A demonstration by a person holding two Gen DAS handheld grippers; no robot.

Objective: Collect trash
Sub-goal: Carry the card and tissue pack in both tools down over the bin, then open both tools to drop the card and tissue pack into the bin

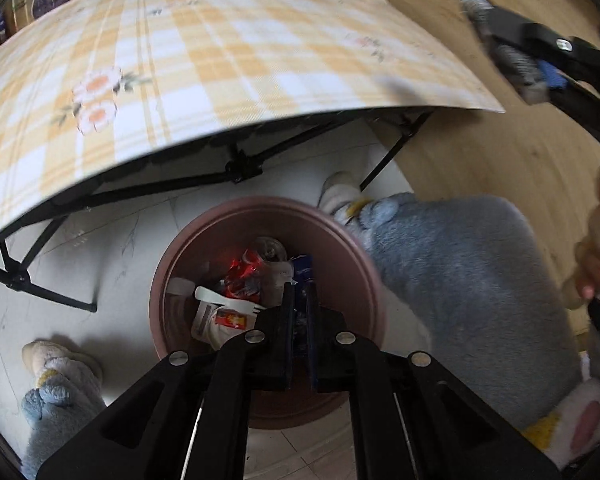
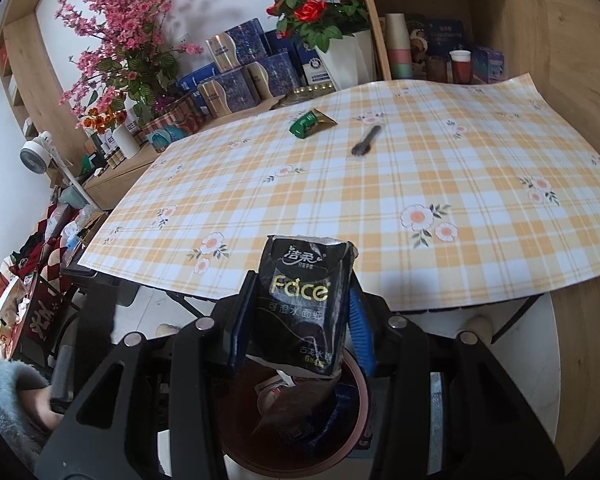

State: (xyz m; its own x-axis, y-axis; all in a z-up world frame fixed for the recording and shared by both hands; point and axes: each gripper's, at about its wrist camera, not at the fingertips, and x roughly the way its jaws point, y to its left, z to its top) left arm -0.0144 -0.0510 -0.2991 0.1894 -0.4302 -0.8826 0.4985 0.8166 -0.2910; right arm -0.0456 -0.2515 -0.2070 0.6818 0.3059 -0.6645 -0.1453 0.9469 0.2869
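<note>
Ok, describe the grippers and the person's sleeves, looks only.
Both grippers, left and right, are matte black plastic: angular linkage arms with triangular cutouts and round silver rivets at the pivots. The fingers carry blue pads. The person's hand comes out of a fluffy grey-blue fleece sleeve. No cables visible.

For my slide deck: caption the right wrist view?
Right hand-held gripper holds a black tissue pack above the trash bin.
</note>
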